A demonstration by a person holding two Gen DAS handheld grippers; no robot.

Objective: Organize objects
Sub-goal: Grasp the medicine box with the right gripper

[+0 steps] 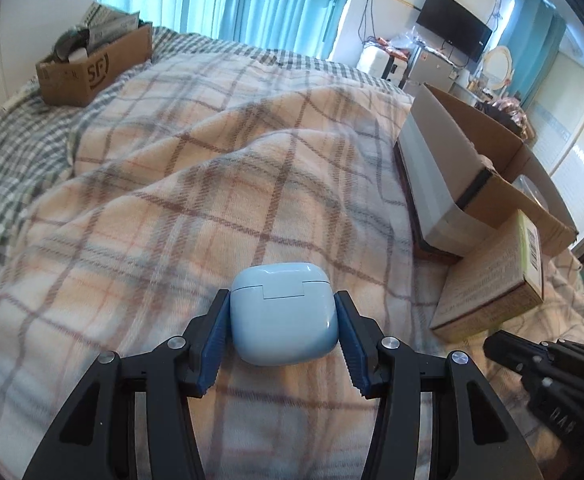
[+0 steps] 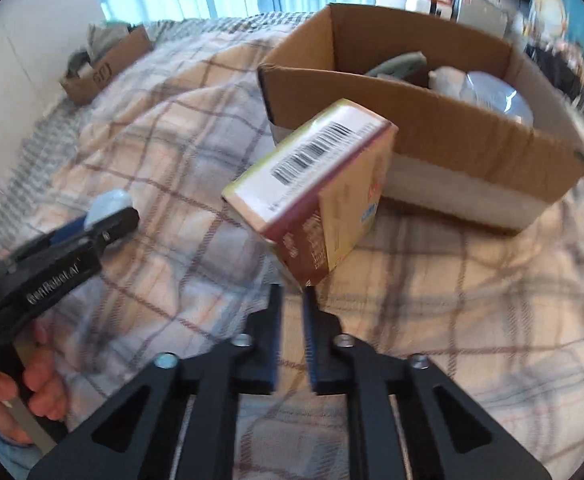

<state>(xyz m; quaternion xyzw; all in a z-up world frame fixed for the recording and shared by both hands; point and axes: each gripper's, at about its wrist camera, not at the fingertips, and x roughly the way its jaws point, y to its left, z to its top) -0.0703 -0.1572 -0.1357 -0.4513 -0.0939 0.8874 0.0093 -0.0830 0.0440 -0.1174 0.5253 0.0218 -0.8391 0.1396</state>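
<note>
I count two cardboard boxes on the plaid blanket: the near open box holds a clear plastic lid and some pale items (blurred), the far box papers. One small carton lies tilted beside the near one. My left gripper clamps the one blue earbud case; my right gripper is nearly closed, empty.

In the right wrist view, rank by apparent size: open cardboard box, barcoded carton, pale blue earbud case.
1. Open brown cardboard box.
2. Barcoded yellow-and-maroon carton, enlarged by nearness.
3. Pale blue earbud case, partly hidden.
</note>
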